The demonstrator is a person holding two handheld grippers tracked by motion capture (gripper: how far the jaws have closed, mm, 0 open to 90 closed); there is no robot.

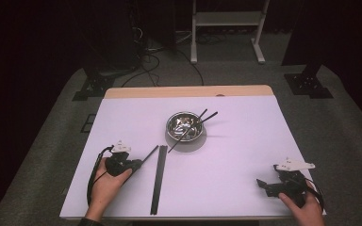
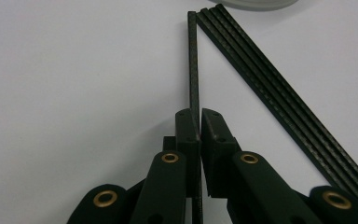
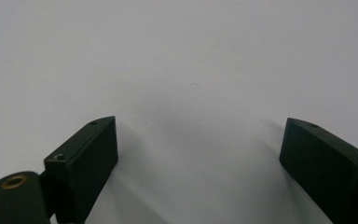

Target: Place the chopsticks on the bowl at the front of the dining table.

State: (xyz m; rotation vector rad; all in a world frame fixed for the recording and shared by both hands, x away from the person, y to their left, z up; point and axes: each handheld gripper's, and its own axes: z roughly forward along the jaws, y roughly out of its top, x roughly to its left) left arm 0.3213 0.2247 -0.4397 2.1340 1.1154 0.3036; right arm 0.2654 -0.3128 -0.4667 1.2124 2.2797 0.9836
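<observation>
Dark room, grey carpet, white frame legs at the back; white worktop (image 1: 245, 155) with a wood edge on the far side. Landmark: steel bowl (image 1: 185, 126), sitting past the middle of the worktop. Two black chopsticks (image 1: 194, 125) lean in the bowl, tips poking out over its far-right rim.

Near-left of the bowl, a bundle of black chopsticks (image 1: 159, 179) lies flat, long axis running from just short of the bowl back toward the person's edge. In the left gripper view the same bundle (image 2: 279, 98) runs diagonally to the right of the jaws, several sticks side by side.

Left tool (image 1: 133, 164) sits left of that bundle, on the bowl's near-left, held in the left hand (image 1: 107, 181). Its jaws are clamped together on a single chopstick (image 2: 194, 65). That stick's long axis points from the tool toward the bowl; its far end almost meets the bundle's far end, forming a narrow V. A pale rim at the top of that view is probably the bowl's base.

Right tool (image 1: 264, 184) rests well to the bowl's near-right, in the right hand (image 1: 306, 207), jaws wide apart with nothing but bare worktop between them.

Judgement: the held stick likely goes to the bowl next. The left hand is nearer and already holds it; the bowl lies forward-right along the stick's own axis.
</observation>
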